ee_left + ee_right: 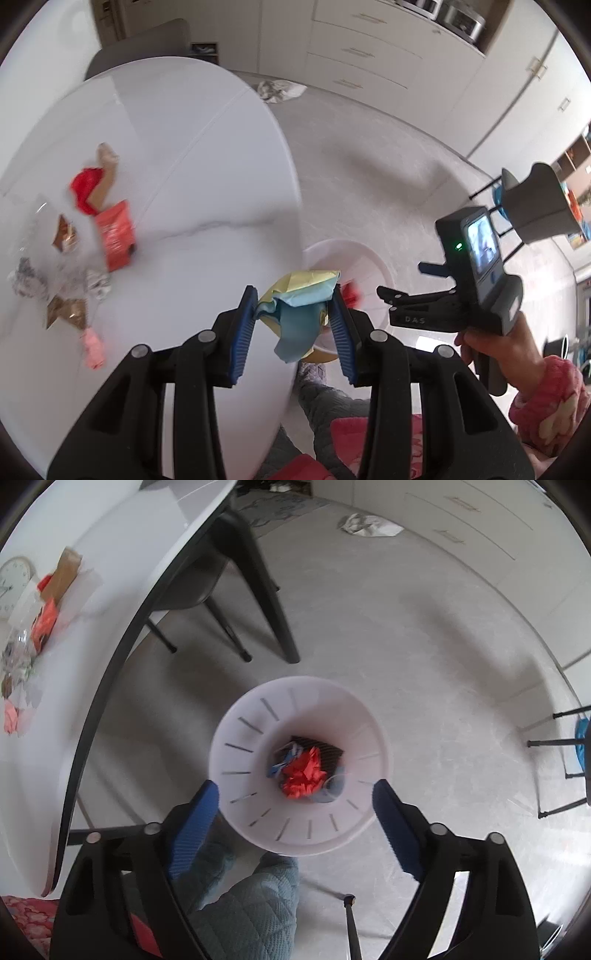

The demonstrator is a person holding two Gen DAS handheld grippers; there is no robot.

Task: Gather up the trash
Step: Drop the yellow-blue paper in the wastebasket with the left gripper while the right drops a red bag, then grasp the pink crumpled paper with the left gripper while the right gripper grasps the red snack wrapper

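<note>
My left gripper (pixel 294 295) is shut on a crumpled yellow and blue wrapper (pixel 299 317), held over the round white table's (pixel 192 155) near edge. Just past that edge a white slotted bin (pixel 243 746) stands on the floor. My right gripper (pixel 295 789) hangs open straight above it, nothing between its blue pads (pixel 195 823). Crumpled red paper (pixel 304 775) lies in the bin on other scraps. On the table lie a red packet (pixel 116 236), a red wad (pixel 85 188), brown paper (pixel 105 173), gold wrappers (pixel 66 314), foil (pixel 26 280) and a pink scrap (pixel 92 347).
A dark chair (pixel 207 579) is tucked under the table beside a black table leg (pixel 273 602). Crumpled paper (pixel 367 524) lies on the floor near pale cabinets (pixel 362 48). A clock (pixel 14 583) rests on the table. The person's quilted legs (pixel 251 908) stand by the bin.
</note>
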